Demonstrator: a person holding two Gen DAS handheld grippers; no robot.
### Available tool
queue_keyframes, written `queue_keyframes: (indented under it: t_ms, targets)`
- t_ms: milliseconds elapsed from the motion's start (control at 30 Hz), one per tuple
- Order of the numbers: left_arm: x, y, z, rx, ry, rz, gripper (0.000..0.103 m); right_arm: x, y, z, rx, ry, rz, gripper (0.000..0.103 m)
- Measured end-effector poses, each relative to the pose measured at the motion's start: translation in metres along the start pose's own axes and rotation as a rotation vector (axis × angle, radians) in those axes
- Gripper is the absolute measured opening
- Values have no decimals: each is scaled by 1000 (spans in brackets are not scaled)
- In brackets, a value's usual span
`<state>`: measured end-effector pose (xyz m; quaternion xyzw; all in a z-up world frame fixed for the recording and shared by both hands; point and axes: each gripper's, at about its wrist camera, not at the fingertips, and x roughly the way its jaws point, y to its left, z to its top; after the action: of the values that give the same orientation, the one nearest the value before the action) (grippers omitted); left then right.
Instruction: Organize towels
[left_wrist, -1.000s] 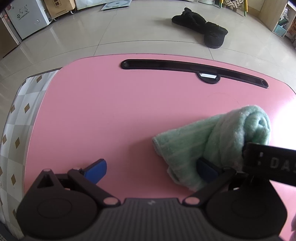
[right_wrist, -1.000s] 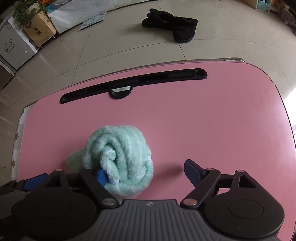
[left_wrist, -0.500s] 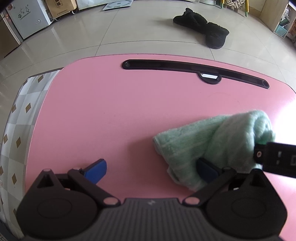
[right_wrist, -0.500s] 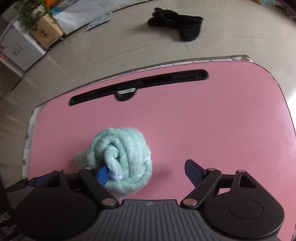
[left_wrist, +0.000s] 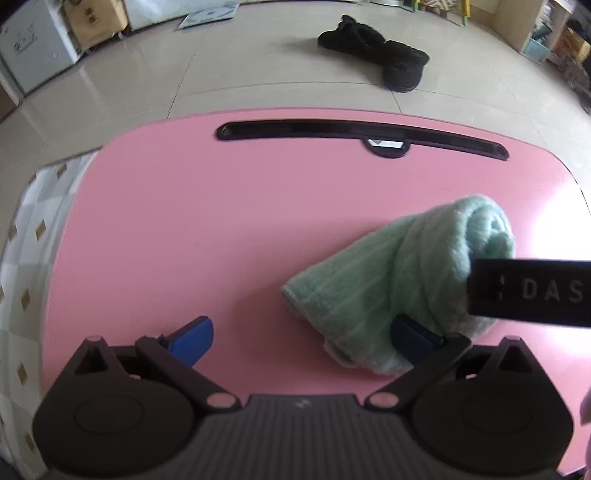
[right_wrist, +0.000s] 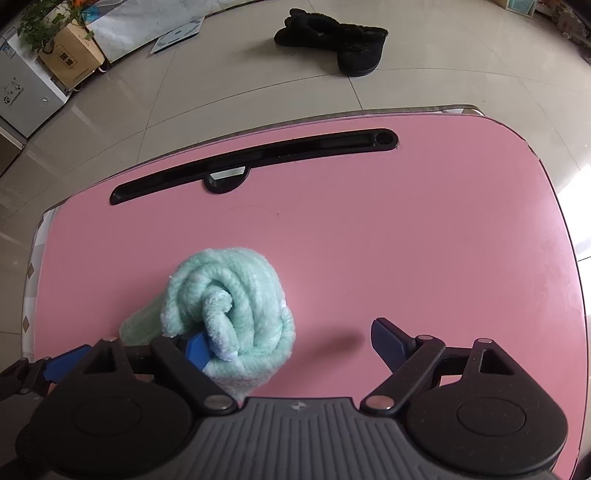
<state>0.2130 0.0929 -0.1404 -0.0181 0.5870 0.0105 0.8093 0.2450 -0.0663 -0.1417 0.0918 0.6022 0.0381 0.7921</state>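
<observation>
Rolling looks nearly finished: 1 mint-green towel (right_wrist: 236, 306) lies on the pink table (right_wrist: 406, 251) wound into a thick spiral, its coiled end facing the right wrist camera and its looser, flatter tail trailing off toward the left gripper. No other towel shows in either view, so as far as can be seen this single roll is the whole job.

Both grippers have their jaws spread wide, and neither clamps the cloth. The right gripper (right_wrist: 288, 343) sits low beside the roll, its left blue finger tucked against the spiral's end while the right finger stands well clear over bare table. The left gripper (left_wrist: 299, 336) has its right finger against the tail of the towel (left_wrist: 399, 280), the other finger apart on the pink surface.

What seems left, judging by the slack tail and the small tongue of fabric poking from the coil's centre, is tightening or tucking those ends and setting the roll in its final place.
</observation>
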Motion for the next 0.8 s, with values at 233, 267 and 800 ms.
queue_keyframes:
  t_ms: [233, 267, 800]
  targets:
    - [-1, -4, -2, 20, -17, 13, 103, 1, 1, -1, -2, 1, -8, 86]
    - [0, -3, -2, 14, -14, 10, 103, 1, 2, -1, -4, 0, -10, 86]
    - [1, 31, 0, -87, 26, 82, 103, 11, 33, -1, -62, 21, 30, 86]
